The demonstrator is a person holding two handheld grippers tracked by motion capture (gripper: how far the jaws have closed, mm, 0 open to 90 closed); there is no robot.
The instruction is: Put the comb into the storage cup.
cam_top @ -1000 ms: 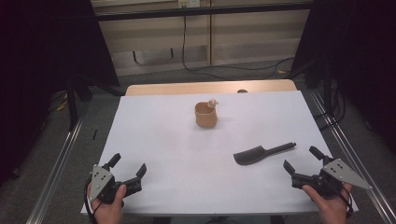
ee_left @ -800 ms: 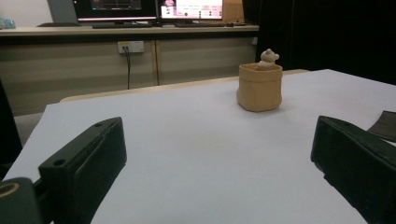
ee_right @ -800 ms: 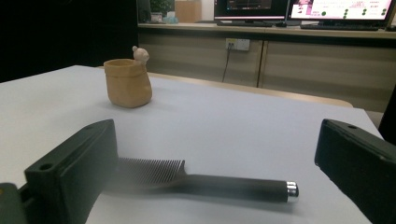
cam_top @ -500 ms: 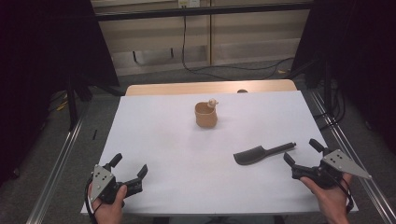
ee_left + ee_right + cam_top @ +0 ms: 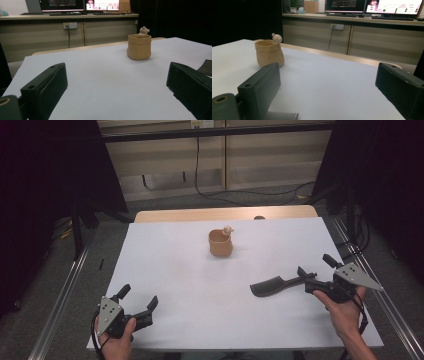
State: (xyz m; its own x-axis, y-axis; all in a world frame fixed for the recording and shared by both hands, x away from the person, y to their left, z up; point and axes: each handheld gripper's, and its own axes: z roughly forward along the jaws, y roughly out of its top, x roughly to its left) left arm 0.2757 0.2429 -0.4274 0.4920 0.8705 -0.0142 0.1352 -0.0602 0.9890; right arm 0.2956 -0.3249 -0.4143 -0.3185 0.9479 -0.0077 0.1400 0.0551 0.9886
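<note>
A tan pouch-shaped cup (image 5: 220, 244) with a small bear figure (image 5: 228, 229) on its rim stands at the far middle of the white table (image 5: 190, 270); it also shows as the cup (image 5: 139, 47) and the cup (image 5: 269, 53). A black comb (image 5: 272, 285) lies right of centre, its handle pointing at my right gripper (image 5: 315, 266). That gripper is open and its jaws have just been closing a little. The comb's ridged part (image 5: 282, 116) shows low beside one jaw, with no pad pressing on it. My left gripper (image 5: 139, 296) rests open at the near left corner, holding nothing.
A wooden strip (image 5: 225, 213) borders the table's far edge. Metal rails (image 5: 57, 300) run along both sides. Beyond stand cabinets with a hanging cable (image 5: 197, 165), and monitors (image 5: 372, 6) on a counter. The comb's edge (image 5: 206, 67) lies near my left gripper's right jaw.
My right gripper has moved away from the person and slightly left, up to the end of the comb's handle. The left gripper, cup and comb have not moved.
</note>
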